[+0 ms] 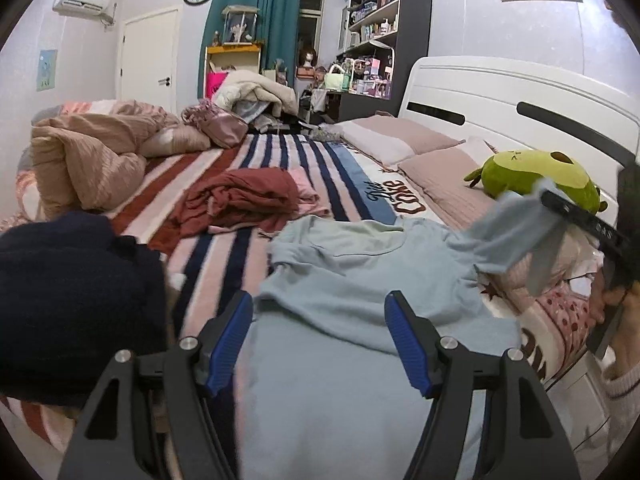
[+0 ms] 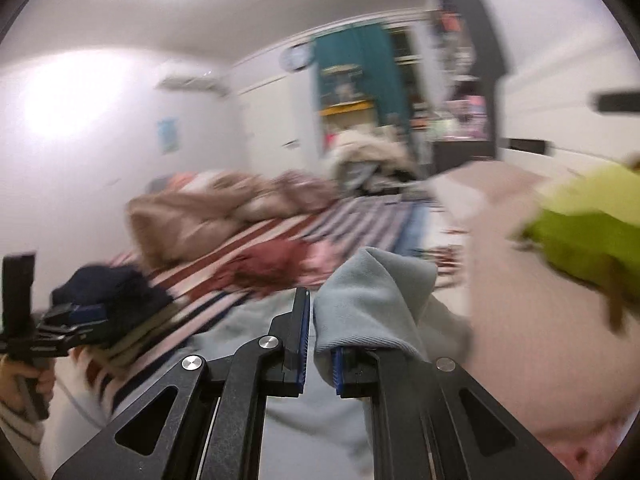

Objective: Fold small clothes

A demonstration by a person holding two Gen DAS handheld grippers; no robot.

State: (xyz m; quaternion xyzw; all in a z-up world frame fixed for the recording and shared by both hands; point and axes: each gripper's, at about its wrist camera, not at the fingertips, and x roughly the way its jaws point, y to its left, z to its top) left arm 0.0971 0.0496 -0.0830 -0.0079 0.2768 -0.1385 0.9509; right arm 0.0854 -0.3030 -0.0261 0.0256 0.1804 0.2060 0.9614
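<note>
A dark navy garment (image 1: 76, 300) sits at the left edge of the striped bed (image 1: 224, 248). Next to it, the left tool (image 1: 320, 340) hovers with its blue-padded jaws well apart over the pale blue shirt (image 1: 340, 280), gripping nothing. The shirt is spread flat on the bed, collar toward the far side, with a crumpled red garment (image 1: 244, 200) lying beyond it. Further right, one sleeve of the shirt is lifted off the bed, pinched in the right tool (image 2: 311, 344), whose jaws have just been closing and now stand nearly together on the fabric; that view is blurred. A green plush toy (image 1: 540, 176) rests on the pillows near the white headboard (image 1: 500, 96).
</note>
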